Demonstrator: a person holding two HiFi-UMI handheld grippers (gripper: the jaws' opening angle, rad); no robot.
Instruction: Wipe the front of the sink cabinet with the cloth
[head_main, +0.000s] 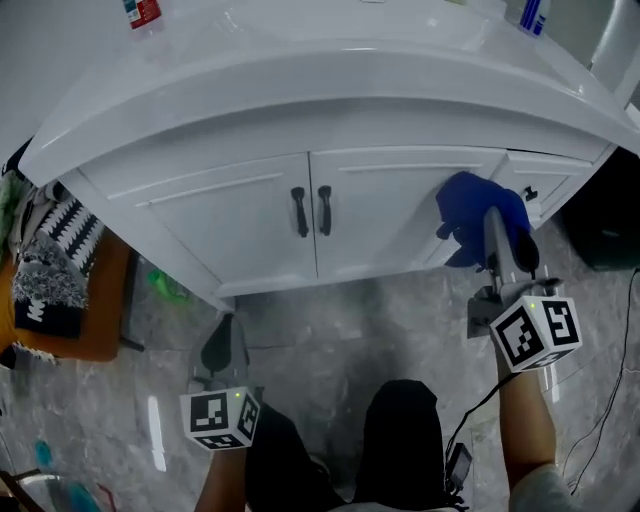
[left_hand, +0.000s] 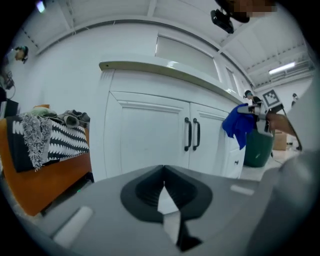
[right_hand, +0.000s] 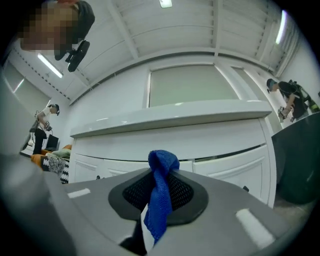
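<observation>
The white sink cabinet (head_main: 400, 200) has two doors with black handles (head_main: 312, 211) in the middle. A blue cloth (head_main: 468, 204) is bunched against the right door's front, next to a small drawer. My right gripper (head_main: 494, 222) is shut on this cloth. In the right gripper view the cloth (right_hand: 161, 200) stands up between the closed jaws, with the cabinet front (right_hand: 210, 140) just beyond. My left gripper (head_main: 222, 346) hangs low over the floor, left of the doors, shut and holding nothing. From the left gripper view (left_hand: 164, 184) the doors (left_hand: 150, 135) and the cloth (left_hand: 238, 125) show.
An orange stand (head_main: 95, 320) with black-and-white fabric (head_main: 55, 260) sits left of the cabinet. A dark bin (head_main: 605, 220) stands at the right. Bottles (head_main: 142, 12) rest on the countertop. Cables (head_main: 612, 400) lie on the grey floor at right.
</observation>
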